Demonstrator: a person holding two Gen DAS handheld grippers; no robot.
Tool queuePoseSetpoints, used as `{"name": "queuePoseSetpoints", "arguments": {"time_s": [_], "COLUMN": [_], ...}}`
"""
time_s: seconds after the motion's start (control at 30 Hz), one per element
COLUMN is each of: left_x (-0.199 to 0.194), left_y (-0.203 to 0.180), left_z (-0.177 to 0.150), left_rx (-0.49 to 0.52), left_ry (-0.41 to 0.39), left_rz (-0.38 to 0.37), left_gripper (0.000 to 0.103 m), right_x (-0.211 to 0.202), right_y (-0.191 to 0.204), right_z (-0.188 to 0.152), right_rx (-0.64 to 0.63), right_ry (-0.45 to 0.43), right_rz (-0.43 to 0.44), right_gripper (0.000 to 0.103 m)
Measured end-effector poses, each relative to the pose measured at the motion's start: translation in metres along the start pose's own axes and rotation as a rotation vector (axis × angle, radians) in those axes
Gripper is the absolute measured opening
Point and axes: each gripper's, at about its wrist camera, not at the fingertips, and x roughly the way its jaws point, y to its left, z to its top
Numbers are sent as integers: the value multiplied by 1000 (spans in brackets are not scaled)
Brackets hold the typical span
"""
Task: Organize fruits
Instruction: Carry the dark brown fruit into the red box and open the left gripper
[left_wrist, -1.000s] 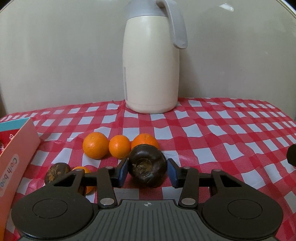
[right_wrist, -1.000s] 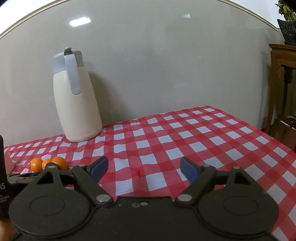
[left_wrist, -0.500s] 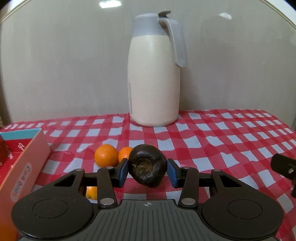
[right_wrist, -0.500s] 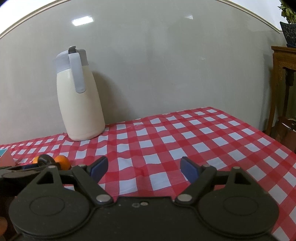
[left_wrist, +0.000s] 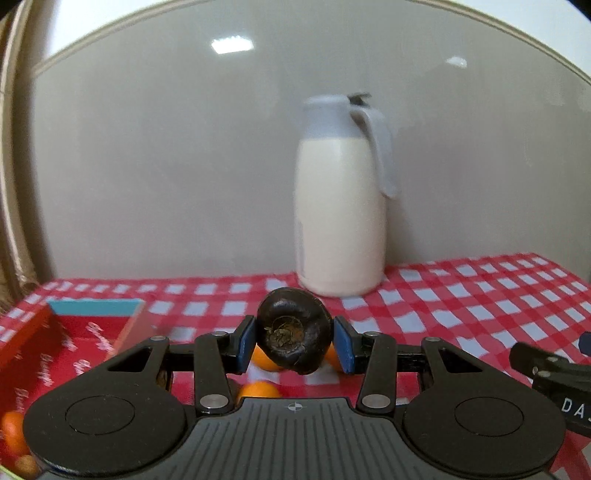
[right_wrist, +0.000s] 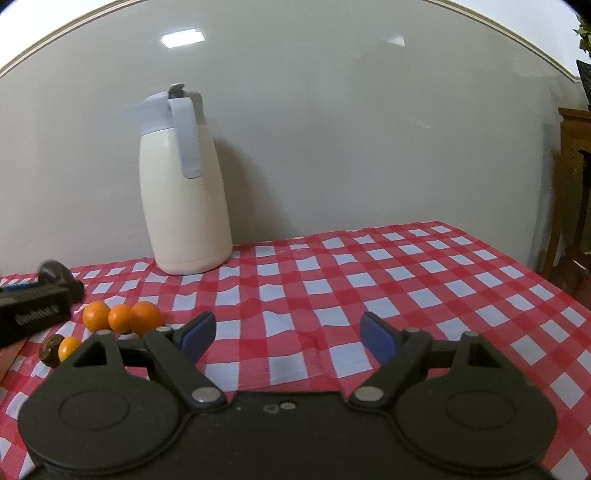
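The left gripper (left_wrist: 294, 341) has lifted clear of the checked surface (left_wrist: 461, 306) since a second ago, its fingers clamped on the dark round fruit (left_wrist: 293, 328) — the fruit now hangs in the air above the oranges (right_wrist: 122, 317) it sat beside. The view has swung toward the red box (left_wrist: 74, 332) on the left, where a few fruits already lie, so that looks like the drop-off. The right gripper (right_wrist: 284, 334) hovers idle, fingers wide apart — nothing between them
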Motion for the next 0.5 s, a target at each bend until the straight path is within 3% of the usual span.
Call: {"name": "queuePoseSetpoints", "arguments": {"time_s": [0.17, 0.5], "left_x": [-13, -22], "left_y": [27, 88], "left_z": [3, -4], "left_rx": [-20, -86], "left_ry": [-28, 8], "left_rz": [67, 213], "left_gripper": [45, 45], "right_x": [-1, -3], "right_y": [10, 34], "right_z": [-1, -1], "right_rx": [-21, -43], "right_ry": [1, 4], "right_rz": [18, 69], "right_gripper": [85, 85]}}
